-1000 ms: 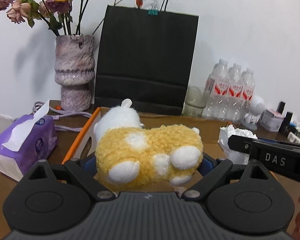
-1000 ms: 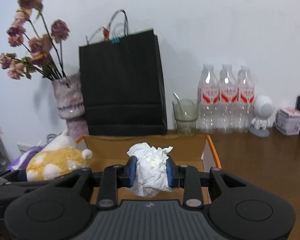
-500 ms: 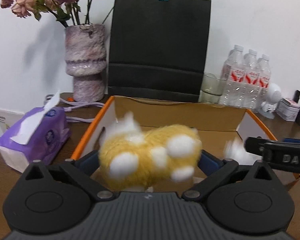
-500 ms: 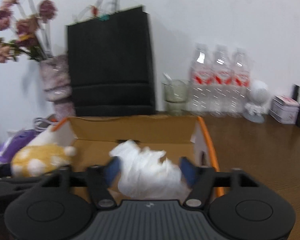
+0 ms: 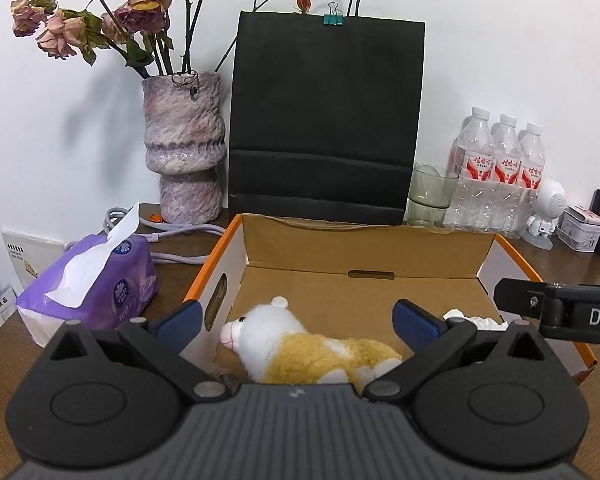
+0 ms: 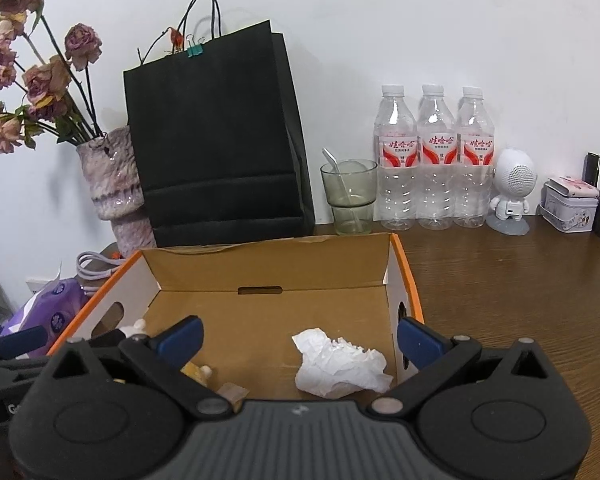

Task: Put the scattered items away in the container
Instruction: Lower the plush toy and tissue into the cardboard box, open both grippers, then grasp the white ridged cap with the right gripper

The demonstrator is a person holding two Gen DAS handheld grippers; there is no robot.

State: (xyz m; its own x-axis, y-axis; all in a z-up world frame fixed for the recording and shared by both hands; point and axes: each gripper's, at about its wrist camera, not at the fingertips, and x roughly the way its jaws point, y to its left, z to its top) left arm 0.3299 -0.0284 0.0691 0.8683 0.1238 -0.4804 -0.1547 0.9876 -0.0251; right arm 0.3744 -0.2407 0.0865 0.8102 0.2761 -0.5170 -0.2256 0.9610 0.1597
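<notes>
Released since a second ago, the yellow-and-white plush toy (image 5: 300,348) and the crumpled tissue (image 6: 340,364) now lie on the floor of the open cardboard box (image 5: 364,252), the toy at its left side, the tissue at its right. Above them the left gripper (image 5: 298,318) stands with blue pads spread wide and nothing between them. The right gripper (image 6: 300,338) is still finishing its opening, its jaws well apart and clear of the tissue below. Behind the box a black paper bag (image 5: 326,120) leans against the wall, flanked by a vase of dried roses (image 5: 186,148), a glass cup (image 6: 350,196) and three water bottles (image 6: 434,160). A purple tissue pack (image 5: 96,280) sits left of the box.
</notes>
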